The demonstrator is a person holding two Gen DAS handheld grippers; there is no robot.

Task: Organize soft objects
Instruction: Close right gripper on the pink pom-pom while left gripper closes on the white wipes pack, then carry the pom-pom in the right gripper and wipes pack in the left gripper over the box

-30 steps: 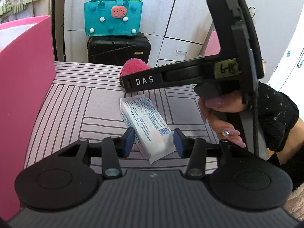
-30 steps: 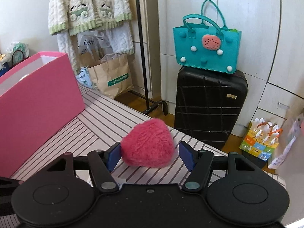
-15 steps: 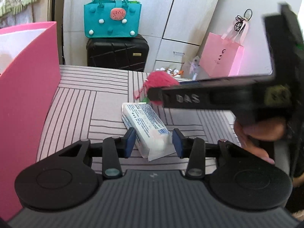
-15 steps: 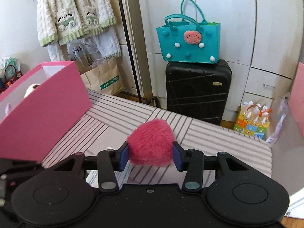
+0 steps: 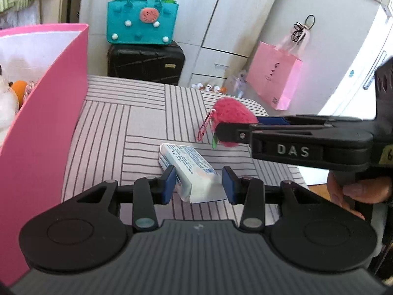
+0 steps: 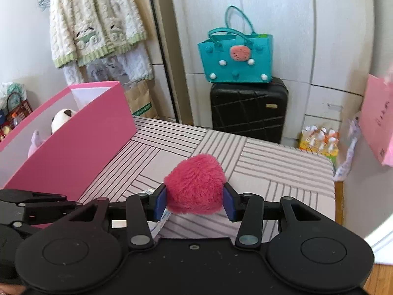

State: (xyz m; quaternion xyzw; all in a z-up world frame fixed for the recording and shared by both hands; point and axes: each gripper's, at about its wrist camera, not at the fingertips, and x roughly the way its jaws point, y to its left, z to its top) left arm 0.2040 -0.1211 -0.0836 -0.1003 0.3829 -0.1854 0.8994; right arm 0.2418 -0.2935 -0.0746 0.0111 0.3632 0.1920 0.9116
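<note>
Right wrist: right tongs (image 6: 195,201) clamp the pink plush (image 6: 195,184).

The left wrist view was aimed forward and downward along its own fingers, close over the striped table (image 5: 118,127). The right wrist view was pitched likewise, nearer the far edge. Shared by both were the table, the pink box (image 6: 81,145) and the teal bag (image 5: 142,22).

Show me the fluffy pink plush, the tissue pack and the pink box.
fluffy pink plush (image 6: 195,184), right wrist view, its furry front.
tissue pack (image 5: 189,169), left wrist view, its printed top.
pink box (image 6: 73,145), right wrist view, its outer side wall.
</note>
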